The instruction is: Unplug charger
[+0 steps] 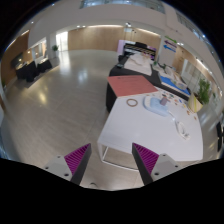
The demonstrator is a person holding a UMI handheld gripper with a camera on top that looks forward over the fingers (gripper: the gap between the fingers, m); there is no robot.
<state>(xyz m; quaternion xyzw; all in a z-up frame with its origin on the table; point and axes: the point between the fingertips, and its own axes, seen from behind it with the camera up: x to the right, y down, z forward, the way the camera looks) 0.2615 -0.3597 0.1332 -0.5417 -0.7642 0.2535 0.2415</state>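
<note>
My gripper (112, 160) is open, with the magenta pads on its fingers (77, 157) wide apart and nothing between them. It is held high over the floor, short of a white table (140, 128) that stands ahead to the right. On that table lie a thin dark cable loop (131, 102) and some small white items (160, 100). I cannot tell which of them is the charger. All of them are well beyond the fingers.
A salmon-red board (130, 85) lies at the table's far end. Desks with clutter (165, 75) and a green plant (205, 92) stand at the right. Black chairs (25, 70) are at the left. Shiny wooden floor (70, 95) stretches ahead.
</note>
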